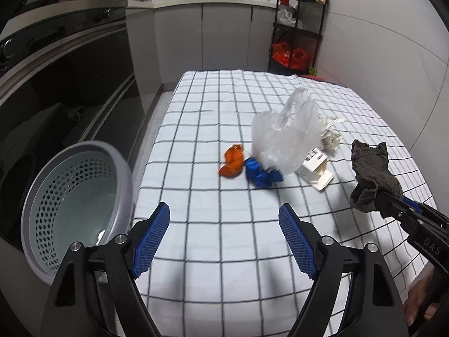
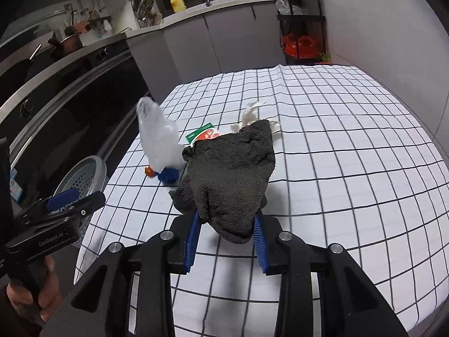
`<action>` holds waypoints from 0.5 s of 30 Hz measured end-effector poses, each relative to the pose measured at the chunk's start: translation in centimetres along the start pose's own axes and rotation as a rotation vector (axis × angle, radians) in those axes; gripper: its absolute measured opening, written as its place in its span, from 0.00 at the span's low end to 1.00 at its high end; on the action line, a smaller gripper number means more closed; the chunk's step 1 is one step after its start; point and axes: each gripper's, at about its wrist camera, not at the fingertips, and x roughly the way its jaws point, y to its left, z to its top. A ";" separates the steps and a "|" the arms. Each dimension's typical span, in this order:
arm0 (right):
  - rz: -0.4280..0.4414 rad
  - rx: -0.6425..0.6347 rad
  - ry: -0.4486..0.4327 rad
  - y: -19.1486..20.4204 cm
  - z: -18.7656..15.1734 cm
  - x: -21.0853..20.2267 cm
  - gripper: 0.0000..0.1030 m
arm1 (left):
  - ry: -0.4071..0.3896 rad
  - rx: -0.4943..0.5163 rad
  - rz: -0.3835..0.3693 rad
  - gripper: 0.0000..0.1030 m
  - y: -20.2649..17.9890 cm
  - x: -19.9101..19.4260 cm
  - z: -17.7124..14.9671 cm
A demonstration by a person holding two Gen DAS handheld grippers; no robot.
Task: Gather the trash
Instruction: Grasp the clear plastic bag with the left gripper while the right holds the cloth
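Two grippers are in view above a table covered with a white checked cloth (image 1: 213,241). The left gripper (image 1: 224,224) hangs over the near part of the cloth with its blue-padded jaws set wide and nothing between them. The right gripper (image 2: 228,231) is clamped on a dark grey rag (image 2: 230,174), which stands up from the jaws clear of the cloth.

Trash lies grouped near mid-table: an orange wrapper (image 1: 232,161) just beside a blue wrapper (image 1: 259,172), a clear plastic bag (image 1: 289,137) standing over them, a white carton piece (image 1: 317,170) at its right, and crumpled white paper (image 1: 331,137) behind. A grey perforated basket (image 1: 75,207) sits off the table's left edge, with a white scrap visible inside.
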 end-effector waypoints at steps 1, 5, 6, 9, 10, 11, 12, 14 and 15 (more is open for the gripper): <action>-0.004 0.005 -0.004 -0.3 0.0 -0.1 0.32 | -0.011 0.006 -0.007 0.76 -0.5 0.1 0.2; -0.014 0.026 -0.004 -1.3 0.0 0.1 0.32 | -0.039 0.024 -0.027 0.77 -2.3 1.3 1.3; -0.017 0.033 -0.003 -1.6 0.0 0.1 0.32 | -0.043 0.027 -0.028 0.77 -2.7 1.7 1.5; -0.026 0.053 0.002 -2.6 0.0 0.4 0.32 | -0.050 0.032 -0.031 0.77 -3.7 3.1 2.4; -0.028 0.058 0.004 -2.8 0.0 0.4 0.32 | -0.054 0.036 -0.029 0.77 -4.1 3.7 2.7; -0.028 0.065 0.006 -3.1 0.0 0.5 0.32 | -0.057 0.041 -0.026 0.77 -4.3 4.0 2.9; -0.027 0.072 0.008 -3.3 -0.1 0.6 0.32 | -0.060 0.044 -0.022 0.77 -4.6 4.4 3.2; -0.027 0.082 0.012 -3.7 -0.1 0.8 0.32 | -0.064 0.044 -0.018 0.76 -5.1 5.2 3.8; -0.029 0.082 0.014 -3.8 -0.2 0.8 0.32 | -0.064 0.042 -0.020 0.75 -5.3 5.6 4.0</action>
